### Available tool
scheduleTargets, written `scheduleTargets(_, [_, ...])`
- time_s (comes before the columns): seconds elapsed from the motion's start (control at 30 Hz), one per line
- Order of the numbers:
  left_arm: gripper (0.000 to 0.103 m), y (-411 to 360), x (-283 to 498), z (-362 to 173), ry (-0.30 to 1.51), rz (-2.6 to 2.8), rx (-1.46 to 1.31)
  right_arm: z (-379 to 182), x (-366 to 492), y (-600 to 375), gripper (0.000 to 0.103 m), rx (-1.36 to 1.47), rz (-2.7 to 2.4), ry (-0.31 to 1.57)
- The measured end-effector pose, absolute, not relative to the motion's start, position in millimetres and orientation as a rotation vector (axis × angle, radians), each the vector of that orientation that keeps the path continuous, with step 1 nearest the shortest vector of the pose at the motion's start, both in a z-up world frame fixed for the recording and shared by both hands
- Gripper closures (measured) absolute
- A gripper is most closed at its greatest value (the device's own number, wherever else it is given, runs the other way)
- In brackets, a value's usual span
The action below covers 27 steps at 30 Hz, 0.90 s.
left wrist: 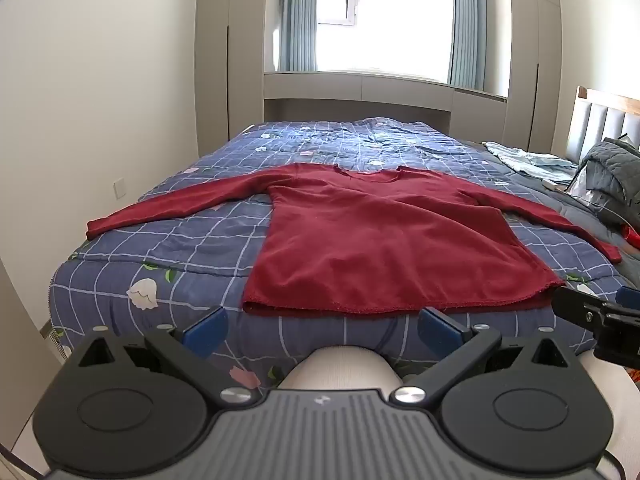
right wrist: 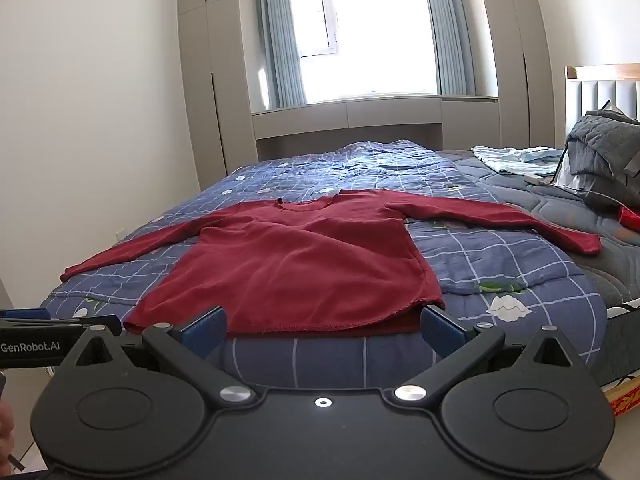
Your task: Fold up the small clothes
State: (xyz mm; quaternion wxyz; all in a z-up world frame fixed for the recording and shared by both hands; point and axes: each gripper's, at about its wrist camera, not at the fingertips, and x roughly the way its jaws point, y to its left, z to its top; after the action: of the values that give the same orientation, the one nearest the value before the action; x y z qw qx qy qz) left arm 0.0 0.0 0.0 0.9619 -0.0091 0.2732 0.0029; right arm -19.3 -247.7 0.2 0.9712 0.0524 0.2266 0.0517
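Observation:
A dark red long-sleeved top [left wrist: 384,240] lies flat on the blue checked quilt [left wrist: 168,240], hem toward me, both sleeves spread out. It also shows in the right wrist view [right wrist: 296,268]. My left gripper [left wrist: 320,330] is open and empty, just short of the hem near its middle. My right gripper [right wrist: 322,330] is open and empty, its fingers at the hem's right part. The right gripper's body [left wrist: 600,316] shows at the right edge of the left view, by the hem's right corner. The left gripper's body [right wrist: 48,336] shows at the left edge of the right view.
A grey quilt heap [right wrist: 604,152] and light blue cloth [right wrist: 516,160] lie near the headboard at the right. A small red object [right wrist: 628,216] and a white charger with cable [right wrist: 534,178] lie there too. Wardrobes and a window stand behind the bed.

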Motion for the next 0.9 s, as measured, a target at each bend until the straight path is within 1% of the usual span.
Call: scheduleTargets(0.9, [0.000,-0.2,0.1,-1.6,0.564,0.003,-0.020,0.5,-20.1,-247.9,0.000,0.107,0.104,0.459])
